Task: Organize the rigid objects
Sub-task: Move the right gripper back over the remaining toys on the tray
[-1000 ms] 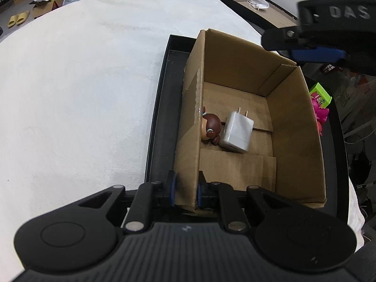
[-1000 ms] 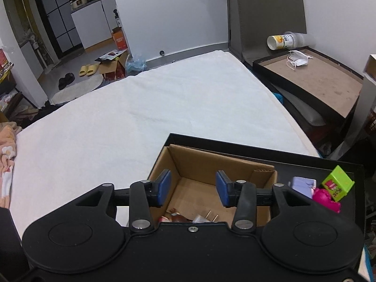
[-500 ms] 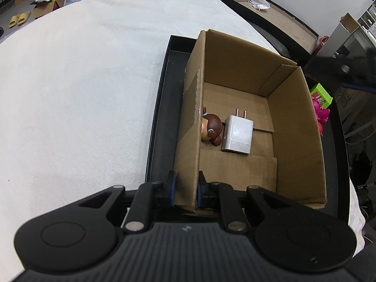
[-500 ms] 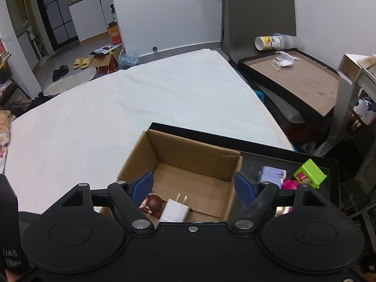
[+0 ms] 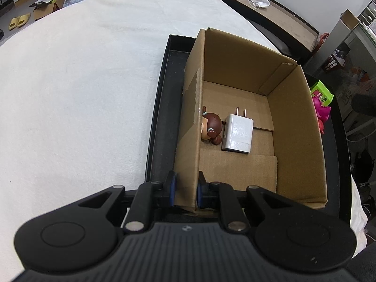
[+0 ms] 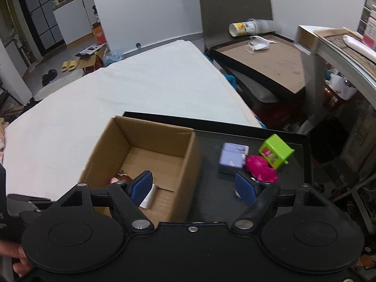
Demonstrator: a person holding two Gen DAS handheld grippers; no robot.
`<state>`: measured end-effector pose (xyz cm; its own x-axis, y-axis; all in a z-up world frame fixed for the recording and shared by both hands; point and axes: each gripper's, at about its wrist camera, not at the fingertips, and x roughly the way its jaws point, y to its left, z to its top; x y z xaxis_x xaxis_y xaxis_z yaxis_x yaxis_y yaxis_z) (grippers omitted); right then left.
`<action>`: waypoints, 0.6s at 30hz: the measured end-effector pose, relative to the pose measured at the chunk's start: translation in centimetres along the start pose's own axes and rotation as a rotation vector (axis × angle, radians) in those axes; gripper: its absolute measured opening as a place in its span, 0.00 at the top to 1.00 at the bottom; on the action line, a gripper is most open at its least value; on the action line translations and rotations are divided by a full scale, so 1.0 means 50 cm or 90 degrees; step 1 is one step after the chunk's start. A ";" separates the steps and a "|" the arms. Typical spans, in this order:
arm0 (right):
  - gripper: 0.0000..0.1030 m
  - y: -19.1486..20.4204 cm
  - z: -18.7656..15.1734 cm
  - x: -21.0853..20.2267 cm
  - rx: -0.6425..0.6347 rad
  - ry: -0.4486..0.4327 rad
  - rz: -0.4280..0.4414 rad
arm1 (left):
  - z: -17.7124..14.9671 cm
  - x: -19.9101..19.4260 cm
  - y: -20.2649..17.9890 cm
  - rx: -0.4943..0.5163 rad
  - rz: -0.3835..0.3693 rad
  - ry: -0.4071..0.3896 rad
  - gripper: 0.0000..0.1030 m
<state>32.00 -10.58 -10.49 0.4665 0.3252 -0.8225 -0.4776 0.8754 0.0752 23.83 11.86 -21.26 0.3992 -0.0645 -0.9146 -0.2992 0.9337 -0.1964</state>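
Open cardboard box (image 5: 253,75), plain brown corrugated, sits in a shallow black tray (image 5: 162,117) on a white bed; inside lie a glossy white charger (image 5: 237,134), prongs up-frame, and a brown-haired figurine (image 5: 211,129) touching it. Left claw (image 5: 186,191) pinches the box's near wall. Right claw (image 6: 195,185), jaws wide and empty, hangs over the tray beside a lilac block (image 6: 231,157), pink toy (image 6: 259,168) and green carton (image 6: 276,150).

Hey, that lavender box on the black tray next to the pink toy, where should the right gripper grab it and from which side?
Judging by its pose, take the lavender box from above, across its two longer side faces. It lies flat on the black tray, top face clear. The pink toy sits close against its right corner, so grip toward the far end. The right gripper is open and empty.
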 end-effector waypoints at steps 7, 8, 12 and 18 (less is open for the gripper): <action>0.23 -0.056 -0.025 -0.007 0.024 0.008 -0.009 | 0.000 0.002 0.001 -0.003 -0.001 0.001 0.85; 0.23 -0.065 -0.029 -0.006 0.026 0.011 -0.011 | 0.000 0.002 -0.001 0.000 0.001 0.001 0.85; 0.23 -0.096 -0.040 -0.007 0.033 0.019 -0.009 | 0.002 0.004 -0.006 0.007 0.007 0.004 0.85; 0.20 -0.131 -0.056 -0.005 0.046 0.020 -0.004 | 0.001 0.005 -0.007 0.010 0.008 0.004 0.85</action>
<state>32.94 -17.39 -12.34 0.4450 0.3095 -0.8403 -0.4198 0.9010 0.1095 24.09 11.53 -21.39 0.3898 -0.0557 -0.9192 -0.2901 0.9399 -0.1800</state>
